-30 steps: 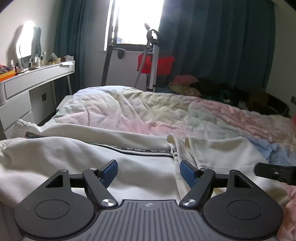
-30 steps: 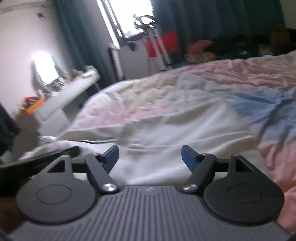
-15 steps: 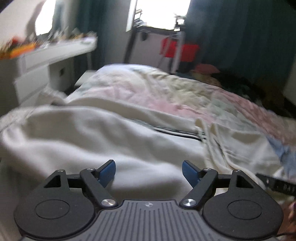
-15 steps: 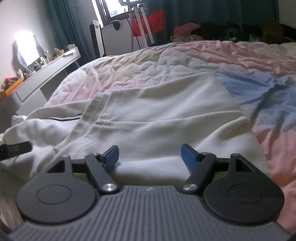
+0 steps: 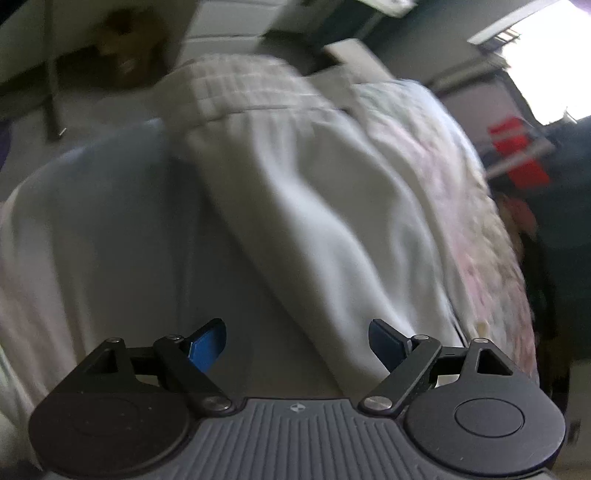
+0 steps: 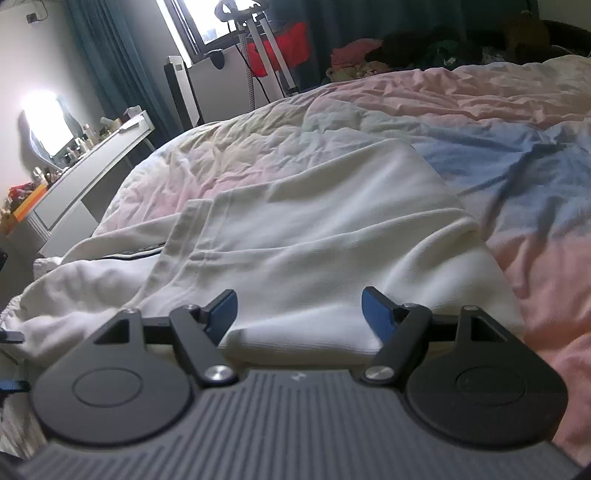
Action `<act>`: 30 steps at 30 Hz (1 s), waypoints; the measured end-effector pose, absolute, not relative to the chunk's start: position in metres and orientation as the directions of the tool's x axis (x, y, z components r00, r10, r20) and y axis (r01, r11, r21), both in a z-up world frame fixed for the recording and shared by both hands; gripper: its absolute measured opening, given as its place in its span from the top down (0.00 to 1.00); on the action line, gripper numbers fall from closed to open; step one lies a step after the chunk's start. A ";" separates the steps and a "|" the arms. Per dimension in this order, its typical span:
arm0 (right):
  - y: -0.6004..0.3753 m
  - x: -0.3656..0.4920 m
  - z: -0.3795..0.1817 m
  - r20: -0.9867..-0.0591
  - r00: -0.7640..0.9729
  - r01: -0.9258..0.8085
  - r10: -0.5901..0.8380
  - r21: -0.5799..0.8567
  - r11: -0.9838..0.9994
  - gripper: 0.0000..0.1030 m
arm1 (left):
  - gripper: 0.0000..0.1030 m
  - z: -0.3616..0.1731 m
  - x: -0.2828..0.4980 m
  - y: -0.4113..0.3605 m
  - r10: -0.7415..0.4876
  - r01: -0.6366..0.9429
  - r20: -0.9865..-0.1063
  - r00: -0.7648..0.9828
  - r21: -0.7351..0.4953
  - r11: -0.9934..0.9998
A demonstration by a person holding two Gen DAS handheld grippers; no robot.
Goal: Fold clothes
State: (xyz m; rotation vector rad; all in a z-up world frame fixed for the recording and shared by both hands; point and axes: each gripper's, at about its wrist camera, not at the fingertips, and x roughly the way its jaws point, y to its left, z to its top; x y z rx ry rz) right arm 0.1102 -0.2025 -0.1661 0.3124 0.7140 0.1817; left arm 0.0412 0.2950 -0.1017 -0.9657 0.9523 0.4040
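Garment (image 6: 314, 236) lies just before right hand-held gripper (image 6: 298, 308).

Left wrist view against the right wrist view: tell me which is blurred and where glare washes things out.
Left wrist view: tilted and smeared by motion, the white garment soft-edged, only the left gripper crisp, window corner blown out. Right wrist view: mostly sharp on the white garment, glare at the lit mirror and window, fisheye bending the edges.

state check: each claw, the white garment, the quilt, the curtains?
Left claw: jaws opening, nothing between them.
Right claw: open, empty, over the garment's near edge.
White garment: spread on the bed, partly folded, wrinkled.
Quilt: rumpled.
Curtains: partly drawn.
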 end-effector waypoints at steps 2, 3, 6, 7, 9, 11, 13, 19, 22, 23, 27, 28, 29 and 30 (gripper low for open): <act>-0.204 0.110 -0.166 -0.613 0.742 -0.055 0.271 0.347 0.936 0.27 | 0.16 -0.110 0.042 0.309 -0.086 -0.685 -0.804 0.589 -0.553 0.475; -0.204 0.110 -0.166 -0.612 0.742 -0.054 0.272 0.350 0.935 0.27 | 0.16 -0.112 0.042 0.316 -0.070 -0.685 -0.786 0.614 -0.576 0.446; -0.205 0.110 -0.166 -0.608 0.746 -0.048 0.271 0.356 0.933 0.27 | 0.17 -0.117 0.044 0.334 -0.004 -0.680 -0.735 0.678 -0.630 0.375; -0.205 0.110 -0.165 -0.605 0.750 -0.046 0.268 0.356 0.933 0.27 | 0.19 -0.114 0.045 0.337 0.041 -0.682 -0.725 0.687 -0.624 0.382; -0.205 0.110 -0.164 -0.598 0.758 -0.041 0.261 0.355 0.934 0.27 | 0.24 -0.108 0.048 0.344 0.132 -0.691 -0.707 0.695 -0.605 0.397; -0.205 0.109 -0.162 -0.581 0.768 -0.051 0.270 0.364 0.930 0.27 | 0.26 -0.108 0.052 0.350 0.186 -0.709 -0.707 0.682 -0.578 0.403; -0.205 0.109 -0.161 -0.575 0.768 -0.061 0.281 0.371 0.927 0.27 | 0.28 -0.110 0.057 0.355 0.220 -0.722 -0.706 0.673 -0.561 0.405; -0.194 0.114 -0.169 -0.624 0.725 -0.099 0.291 0.325 0.941 0.27 | 0.79 -0.077 0.087 0.300 0.414 -0.681 -0.635 0.653 -0.252 0.688; -0.194 0.113 -0.165 -0.623 0.726 -0.087 0.290 0.335 0.938 0.27 | 0.83 -0.050 0.089 0.248 0.518 -0.598 -0.476 0.711 -0.021 0.801; -0.195 0.113 -0.163 -0.619 0.728 -0.087 0.295 0.344 0.935 0.27 | 0.83 -0.041 0.087 0.233 0.525 -0.574 -0.425 0.738 0.015 0.819; -0.203 0.110 -0.153 -0.595 0.750 -0.076 0.289 0.357 0.931 0.27 | 0.84 -0.001 0.079 0.170 0.490 -0.478 -0.241 0.837 0.110 0.871; -0.206 0.109 -0.150 -0.585 0.758 -0.072 0.288 0.365 0.928 0.27 | 0.84 0.009 0.078 0.153 0.470 -0.454 -0.204 0.859 0.119 0.883; -0.211 0.108 -0.147 -0.573 0.765 -0.068 0.293 0.381 0.922 0.27 | 0.85 0.019 0.077 0.135 0.445 -0.430 -0.172 0.879 0.122 0.895; -0.216 0.107 -0.143 -0.561 0.773 -0.060 0.296 0.399 0.915 0.27 | 0.85 0.029 0.075 0.115 0.418 -0.403 -0.142 0.897 0.120 0.907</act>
